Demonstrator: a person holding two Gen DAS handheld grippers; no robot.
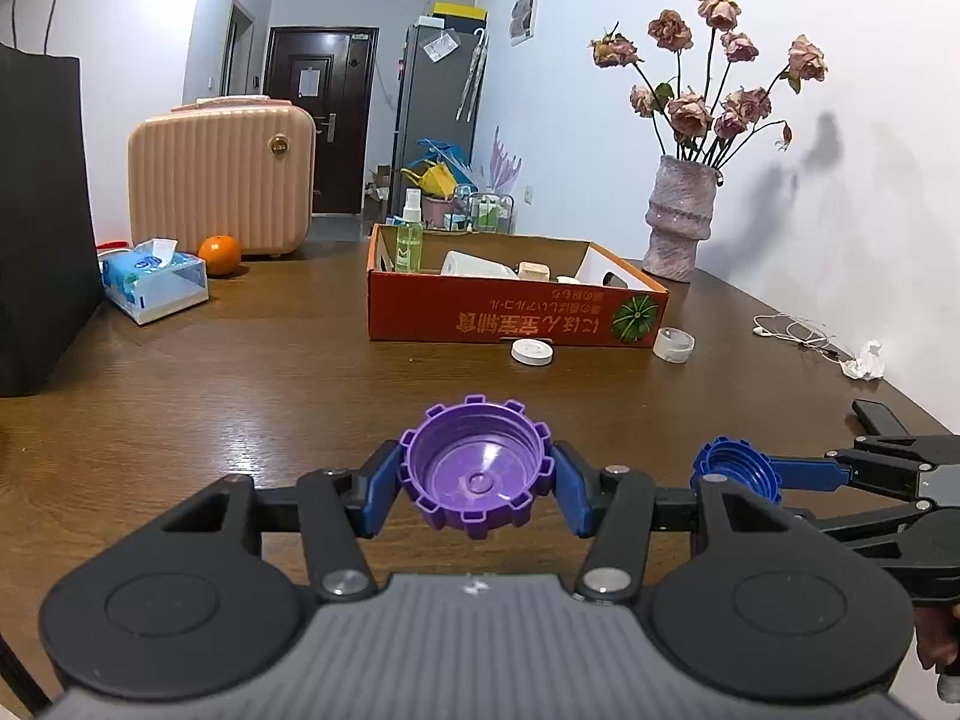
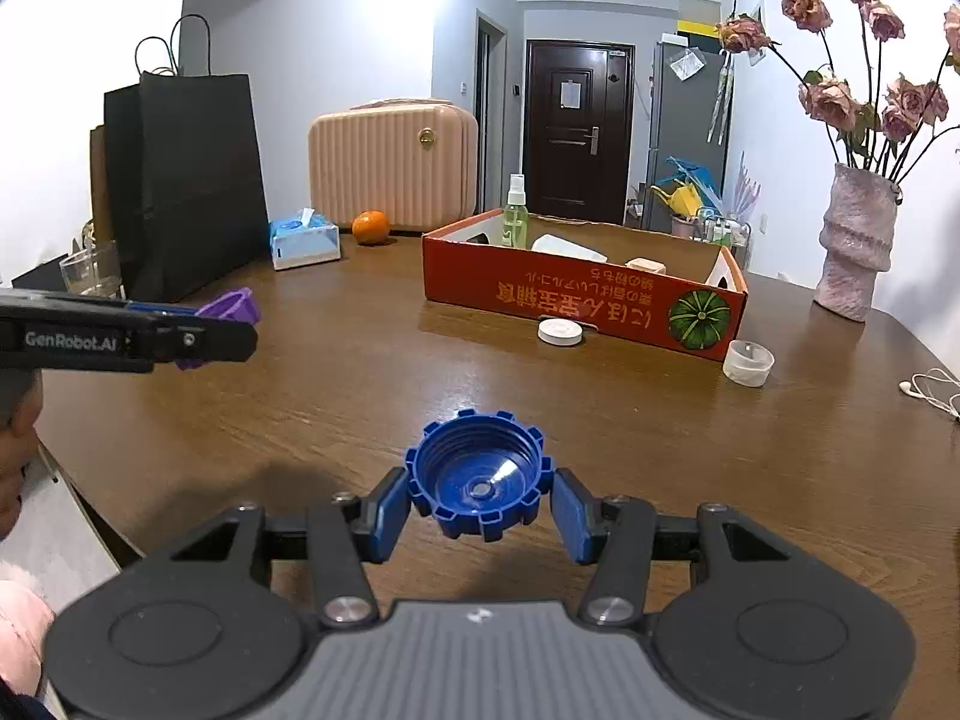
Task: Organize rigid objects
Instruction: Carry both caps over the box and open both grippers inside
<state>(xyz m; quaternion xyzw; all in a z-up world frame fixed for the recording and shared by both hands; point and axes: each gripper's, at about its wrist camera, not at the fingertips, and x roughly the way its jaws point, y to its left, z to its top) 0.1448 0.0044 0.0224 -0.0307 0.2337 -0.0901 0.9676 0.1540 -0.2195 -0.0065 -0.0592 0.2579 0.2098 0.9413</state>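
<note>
Left gripper is part-closed, blue pads clamped on either side of a purple notched cap, open side up, held above the wooden table. Right gripper does the same with a smaller blue notched cap, also open side up, jaws about half shut on it. The two tools sit side by side; the blue cap shows just right of the left tongs. Straight ahead of both, well apart, is the red cardboard box, already holding a green spray bottle and some pale items. A white lid and a clear cup lie on the table just in front of the box wall. Likely step: carry both caps to the box. To do it well, keep grip steady and caps level, clear the near wall before opening, release low inside an empty patch away from the bottle, and stagger the two drops so the tongs don't collide.
</note>
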